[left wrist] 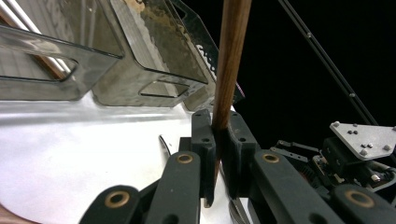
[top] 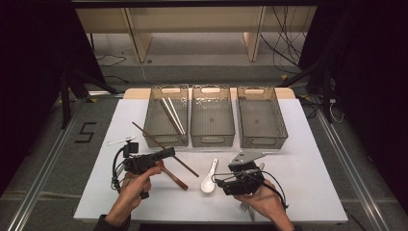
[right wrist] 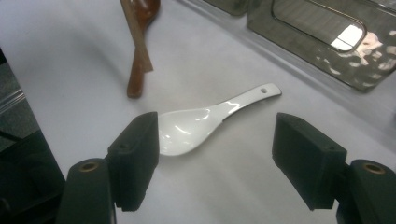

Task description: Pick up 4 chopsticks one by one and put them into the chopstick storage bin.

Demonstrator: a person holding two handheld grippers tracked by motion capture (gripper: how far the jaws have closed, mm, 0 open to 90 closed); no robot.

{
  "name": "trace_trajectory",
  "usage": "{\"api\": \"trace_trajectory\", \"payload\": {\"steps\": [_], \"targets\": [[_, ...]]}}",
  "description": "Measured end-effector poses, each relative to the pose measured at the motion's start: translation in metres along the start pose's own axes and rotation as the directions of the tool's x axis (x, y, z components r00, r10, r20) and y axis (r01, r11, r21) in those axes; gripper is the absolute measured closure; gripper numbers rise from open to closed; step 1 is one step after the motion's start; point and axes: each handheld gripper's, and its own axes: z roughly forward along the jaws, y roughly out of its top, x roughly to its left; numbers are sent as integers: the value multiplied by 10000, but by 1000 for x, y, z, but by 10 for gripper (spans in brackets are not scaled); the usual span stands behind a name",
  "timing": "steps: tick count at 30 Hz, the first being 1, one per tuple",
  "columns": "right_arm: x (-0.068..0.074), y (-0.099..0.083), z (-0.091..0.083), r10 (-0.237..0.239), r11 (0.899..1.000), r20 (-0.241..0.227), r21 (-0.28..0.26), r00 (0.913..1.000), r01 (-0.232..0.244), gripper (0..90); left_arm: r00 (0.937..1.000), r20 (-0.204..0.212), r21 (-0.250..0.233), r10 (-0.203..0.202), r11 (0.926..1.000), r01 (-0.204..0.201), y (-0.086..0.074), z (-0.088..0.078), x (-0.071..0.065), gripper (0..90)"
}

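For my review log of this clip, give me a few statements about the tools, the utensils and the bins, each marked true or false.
1. The left tool is shut on a brown wooden chopstick. True.
2. The right tool grips the white ceramic soup spoon. False: its jaws stand wide open, and the spoon lies on the white table just ahead of them.
3. Three clear grey plastic bins stand side by side at the table's far edge. True.
4. The middle bin holds the chopsticks. False: the left bin holds them.
5. A dark brown wooden spoon lies on the table near the left tool. True.
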Motion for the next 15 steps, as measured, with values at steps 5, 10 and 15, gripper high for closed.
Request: {"api": "trace_trajectory", "payload": {"steps": [5, 10, 15], "targets": [[-6, -6, -2, 240, 9997, 100, 25, 9997, -240, 318, 10000, -87, -105, 25, 9999, -26, 5, -5, 3, 837], [-10, -11, -2, 381, 9993, 203, 43, 9991, -382, 313, 9999, -171, -225, 5, 9997, -9, 10, -9, 6, 837], [-12, -15, -4, 504, 9987, 279, 36, 9983, -505, 308, 9996, -289, -378, 17, 9993, -28, 18, -13, 10, 837]]}}
